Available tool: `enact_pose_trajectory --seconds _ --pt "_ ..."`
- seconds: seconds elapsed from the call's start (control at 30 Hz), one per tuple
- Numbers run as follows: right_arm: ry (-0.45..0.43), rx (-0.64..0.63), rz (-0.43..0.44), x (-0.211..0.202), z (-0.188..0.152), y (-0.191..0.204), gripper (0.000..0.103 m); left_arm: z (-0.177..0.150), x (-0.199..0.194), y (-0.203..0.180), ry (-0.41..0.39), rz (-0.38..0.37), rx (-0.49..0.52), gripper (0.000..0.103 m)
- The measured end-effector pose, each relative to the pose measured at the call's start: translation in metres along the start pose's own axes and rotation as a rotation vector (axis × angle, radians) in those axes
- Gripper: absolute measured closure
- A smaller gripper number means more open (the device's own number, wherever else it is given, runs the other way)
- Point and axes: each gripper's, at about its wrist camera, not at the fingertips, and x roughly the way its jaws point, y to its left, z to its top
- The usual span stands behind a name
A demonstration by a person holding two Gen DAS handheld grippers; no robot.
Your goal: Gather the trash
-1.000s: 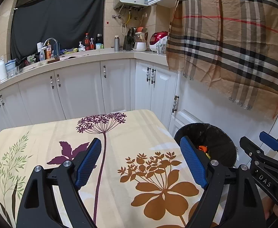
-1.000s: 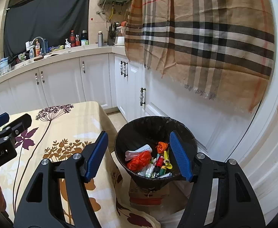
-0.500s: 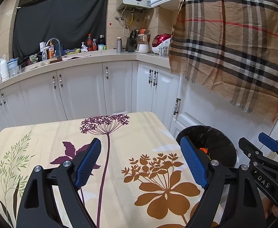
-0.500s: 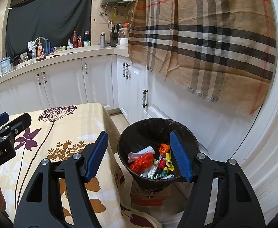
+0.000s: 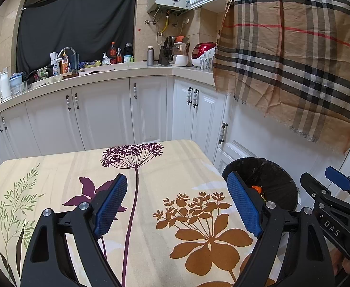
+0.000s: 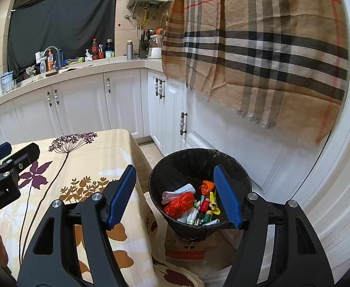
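A black-lined trash bin (image 6: pixel 165 179) stands on the floor beside the table's right edge and holds several pieces of trash (image 6: pixel 189 203), among them red and orange wrappers. It also shows in the left wrist view (image 5: pixel 280 174). My right gripper (image 6: pixel 175 196) is open and empty, above the bin's near rim. My left gripper (image 5: pixel 177 203) is open and empty above the floral tablecloth (image 5: pixel 62 167). The right gripper's side shows at the right of the left wrist view (image 5: pixel 337 191).
White kitchen cabinets (image 5: pixel 103 114) run behind the table, with a cluttered counter (image 5: pixel 84 67) on top. A plaid cloth (image 6: pixel 258 47) hangs on the right wall above the bin. A cardboard box (image 6: pixel 189 246) lies under the bin.
Both views have tilted up a little and pulled back slightly; the bin and table sit lower in frame. Both grippers stay open and empty.
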Motion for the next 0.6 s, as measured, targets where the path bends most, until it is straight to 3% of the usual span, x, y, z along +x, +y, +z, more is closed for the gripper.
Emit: enact_pose_trajectory --seconds 0.6 --pt "0.003 0.0 0.0 0.0001 -0.0001 0.0006 0.037 -0.0024 -0.001 0.0039 -0.002 0.001 -0.005 0.02"
